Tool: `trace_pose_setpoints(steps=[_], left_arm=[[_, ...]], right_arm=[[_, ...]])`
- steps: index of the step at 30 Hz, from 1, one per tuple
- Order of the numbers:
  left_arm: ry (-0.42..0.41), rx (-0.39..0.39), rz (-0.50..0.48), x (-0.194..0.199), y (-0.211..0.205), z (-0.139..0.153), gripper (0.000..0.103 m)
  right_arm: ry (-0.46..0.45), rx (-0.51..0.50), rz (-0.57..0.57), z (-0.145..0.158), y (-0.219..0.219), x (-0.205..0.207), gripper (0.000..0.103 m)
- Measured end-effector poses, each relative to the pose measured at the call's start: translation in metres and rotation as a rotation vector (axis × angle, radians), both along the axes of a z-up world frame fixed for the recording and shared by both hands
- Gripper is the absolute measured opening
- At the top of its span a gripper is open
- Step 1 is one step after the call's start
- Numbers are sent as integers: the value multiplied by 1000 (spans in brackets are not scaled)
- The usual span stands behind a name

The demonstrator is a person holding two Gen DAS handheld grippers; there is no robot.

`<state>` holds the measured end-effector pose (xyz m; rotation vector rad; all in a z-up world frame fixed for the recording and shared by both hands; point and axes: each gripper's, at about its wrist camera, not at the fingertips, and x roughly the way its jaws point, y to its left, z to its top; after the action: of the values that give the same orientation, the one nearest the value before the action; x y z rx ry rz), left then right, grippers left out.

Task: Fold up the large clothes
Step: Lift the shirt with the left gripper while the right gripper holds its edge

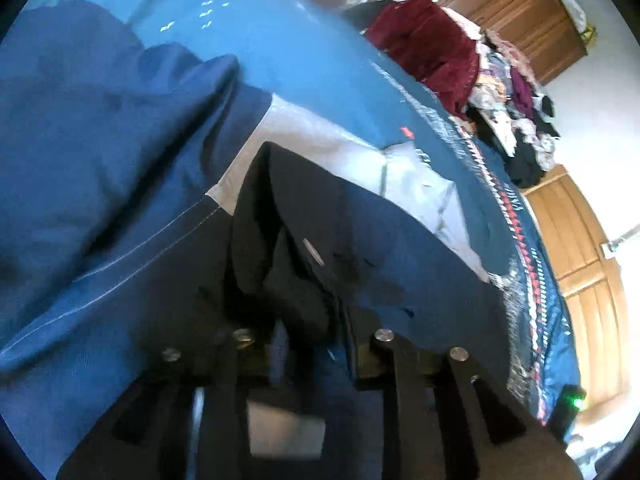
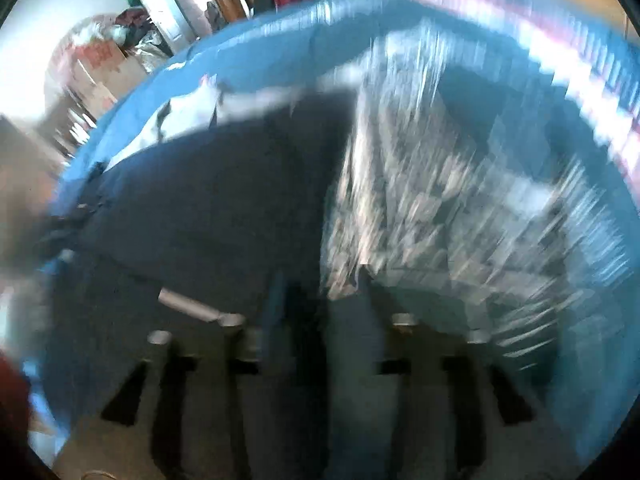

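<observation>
A large navy garment (image 1: pixel 100 160) with a pale grey panel (image 1: pixel 320 140) lies spread over a bed's blue cover (image 1: pixel 300 40). My left gripper (image 1: pixel 304 320) is shut on a bunched dark fold of that garment, which stands up between the fingers. The right wrist view is heavily motion-blurred. It shows the navy garment (image 2: pixel 200 200) at left and a grey streaked cloth (image 2: pixel 440 180) at right. My right gripper (image 2: pixel 316 308) sits at their lower edge, and cloth seems pinched between its fingers.
A pile of mixed clothes (image 1: pixel 500 80) with a maroon garment (image 1: pixel 424 48) lies at the bed's far end. Wooden wardrobe doors (image 1: pixel 500 4) stand behind it. The bed's patterned edge (image 1: pixel 520 240) runs along the right. Cardboard boxes (image 2: pixel 108 64) stand beyond the bed.
</observation>
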<state>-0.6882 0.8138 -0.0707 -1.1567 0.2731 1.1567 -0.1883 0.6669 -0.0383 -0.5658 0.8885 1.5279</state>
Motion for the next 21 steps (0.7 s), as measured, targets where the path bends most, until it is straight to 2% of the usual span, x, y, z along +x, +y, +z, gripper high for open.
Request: trace_pose_setpoints(steps=[1,3,5,7,9,10,12,16,18,21], left_arm=[[-11,13,-1,-3,-6,5,34],[-1,46,-6,-15,-24,17,42],[-10,68,10,-35,-39,26,44],[-7,89,58,-68,-54,34,45],[-7,111,128,-113,-69,41,50],[11,114,169,-136,-74,44,52],[35,120,280,-194,-85,46,54],[51,107,490,-316,-83,43,58],[-1,78,537,-363,-65,32,58],[-42,32,572,-404,-33,15,58]], right_arm=[[-11,40,-13,11,5,1,50],[45,87,-6,24,37,-1,49],[102,75,52,14,87,-13,37],[108,24,85,-2,127,-24,39],[106,-155,128,-41,166,-39,39],[89,-175,111,-46,170,-43,39],[45,-160,103,-35,166,-52,43],[63,-99,129,-12,132,-63,55],[81,-92,105,-7,112,-64,55],[129,-86,77,-7,87,-68,55]])
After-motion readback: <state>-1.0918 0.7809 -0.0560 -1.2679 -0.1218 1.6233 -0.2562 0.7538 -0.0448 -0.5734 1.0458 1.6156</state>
